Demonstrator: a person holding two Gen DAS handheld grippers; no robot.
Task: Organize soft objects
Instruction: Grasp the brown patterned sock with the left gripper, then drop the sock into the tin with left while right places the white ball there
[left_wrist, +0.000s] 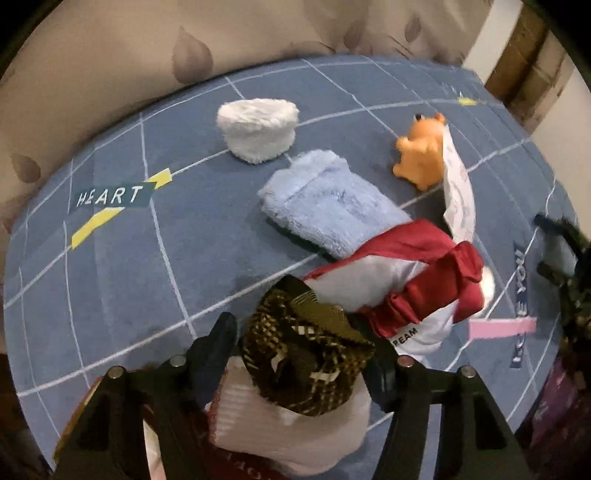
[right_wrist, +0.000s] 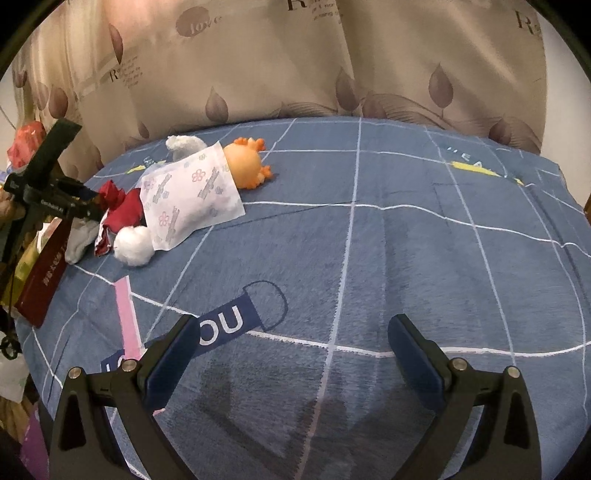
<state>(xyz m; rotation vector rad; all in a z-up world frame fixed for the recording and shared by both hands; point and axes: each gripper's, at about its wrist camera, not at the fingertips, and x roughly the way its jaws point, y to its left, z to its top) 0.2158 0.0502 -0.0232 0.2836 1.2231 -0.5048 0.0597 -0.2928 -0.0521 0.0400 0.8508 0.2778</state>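
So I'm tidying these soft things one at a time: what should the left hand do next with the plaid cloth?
Probably finish closing and lift. The left gripper has its jaws either side of the rolled plaid cloth, which lies on a white cloth; whether they already press it is unclear.

The blue bedspread (left_wrist: 110, 280) carries a dark label reading "HEART" (left_wrist: 109, 195) and a navy tag (right_wrist: 225, 325) showing "OU". The white cloth with red trim (left_wrist: 402, 291) shows the letters "REAM" (left_wrist: 405, 336). The beige curtain (right_wrist: 258, 55) bears "love" (right_wrist: 201, 22) and large "R" initials; its smaller print is illegible.
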